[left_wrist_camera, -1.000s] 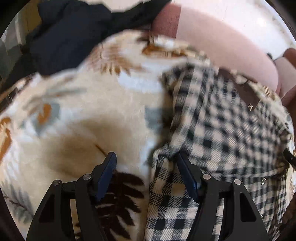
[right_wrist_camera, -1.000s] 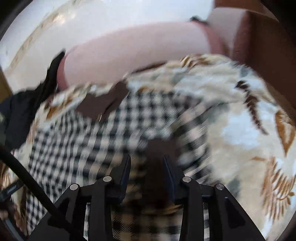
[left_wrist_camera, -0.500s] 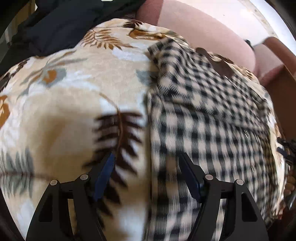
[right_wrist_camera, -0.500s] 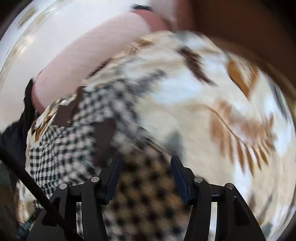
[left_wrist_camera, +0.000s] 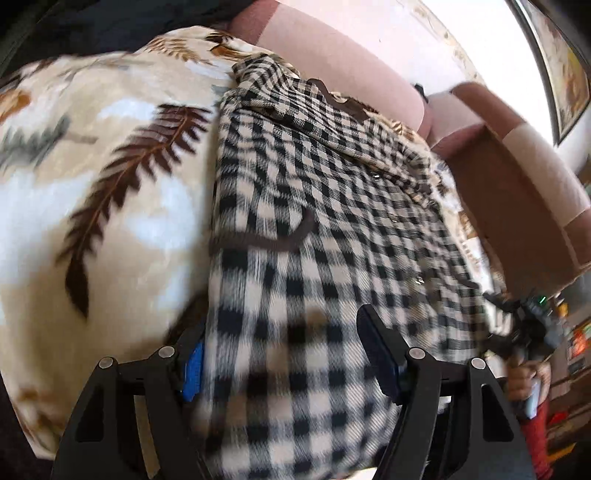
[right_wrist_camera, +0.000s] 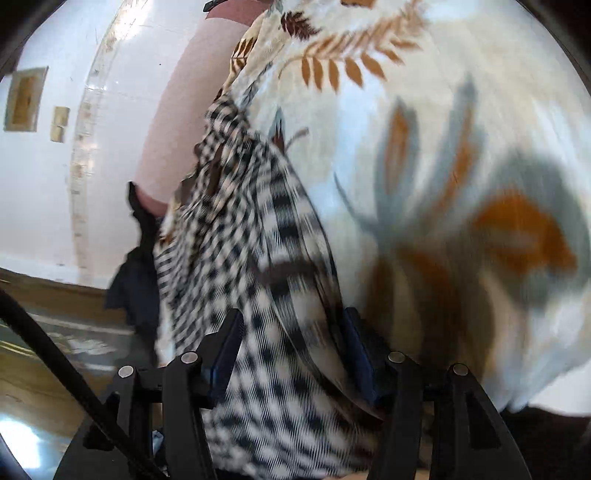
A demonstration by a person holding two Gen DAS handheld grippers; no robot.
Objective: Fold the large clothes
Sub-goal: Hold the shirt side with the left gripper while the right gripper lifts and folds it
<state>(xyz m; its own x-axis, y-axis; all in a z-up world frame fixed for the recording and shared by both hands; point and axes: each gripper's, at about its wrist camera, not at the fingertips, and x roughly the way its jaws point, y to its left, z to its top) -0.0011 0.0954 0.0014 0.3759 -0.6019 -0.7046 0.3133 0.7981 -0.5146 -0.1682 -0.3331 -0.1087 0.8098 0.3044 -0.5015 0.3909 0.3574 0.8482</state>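
A black-and-cream checked garment (left_wrist_camera: 332,206) lies spread on a leaf-print blanket (left_wrist_camera: 110,166); a brown trim line (left_wrist_camera: 273,242) crosses it. My left gripper (left_wrist_camera: 279,325) is open low over the garment's near end. The cloth's left edge covers part of the left finger's blue pad (left_wrist_camera: 192,365). In the right wrist view the same garment (right_wrist_camera: 236,236) runs down between the fingers of my right gripper (right_wrist_camera: 291,321). Its jaws stand apart and its pads are not pressed on the cloth. The blanket (right_wrist_camera: 461,147) fills the right side.
A pink cushioned backrest (left_wrist_camera: 351,62) and a brown armrest (left_wrist_camera: 517,177) border the blanket. A dark navy cloth (left_wrist_camera: 129,22) lies at the far left, also seen as dark cloth (right_wrist_camera: 140,266). A hand (left_wrist_camera: 524,376) shows at the right edge. White wall (right_wrist_camera: 44,184), wooden floor (right_wrist_camera: 44,387).
Both grippers have moved along the garment toward its near end. The right gripper's jaws have widened and it has rolled, so the garment now runs steeply through its view.
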